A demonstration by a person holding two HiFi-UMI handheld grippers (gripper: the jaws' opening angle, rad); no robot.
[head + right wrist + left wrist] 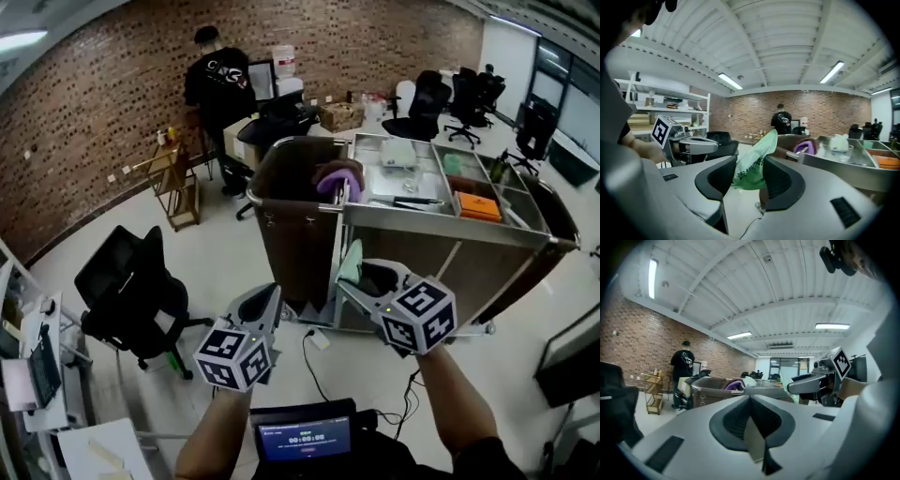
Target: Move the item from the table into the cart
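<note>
One cart [441,228] stands just ahead of you, several things in its trays. Your right tool [750,164] pinches a green bag [757,152], held in the air short of the cart. Your left tool [750,398] is pressed together on nothing. This looks like the carry; next, reach over the rim and let go.

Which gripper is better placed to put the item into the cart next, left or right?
Right, probably. The right gripper grips the thin green plastic bag, facing the metal cart; the left gripper is shut and empty.
</note>
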